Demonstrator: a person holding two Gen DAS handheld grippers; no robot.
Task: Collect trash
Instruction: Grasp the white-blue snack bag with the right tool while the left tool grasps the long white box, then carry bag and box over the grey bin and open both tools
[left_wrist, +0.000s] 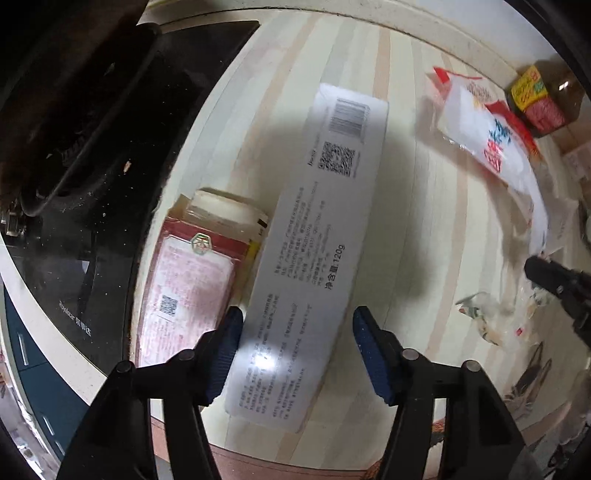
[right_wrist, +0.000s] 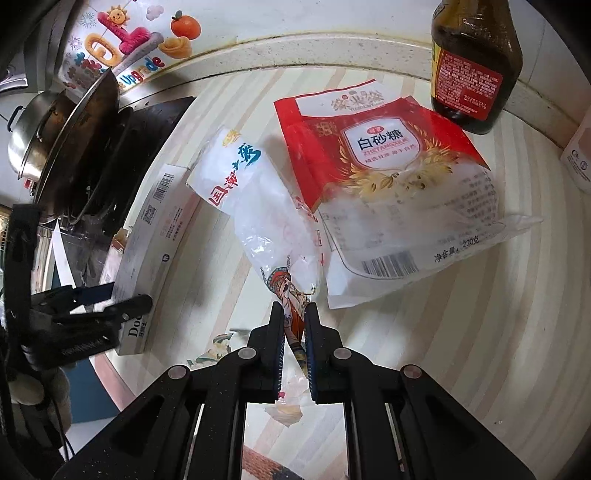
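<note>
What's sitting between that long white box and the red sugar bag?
In the right wrist view, a clear plastic wrapper with blue and red print lies between the white box and sugar bag, overlapping the bag's edge; the right gripper pinches its end.

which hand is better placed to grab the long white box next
Left. Its tool is open with the long white box between its fingers, while the right tool is shut on a plastic wrapper.

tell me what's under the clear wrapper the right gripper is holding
The wrapper overlaps the left edge of the sugar bag; the striped counter shows beneath the rest. The covered part of the bag is only hazily visible.
</note>
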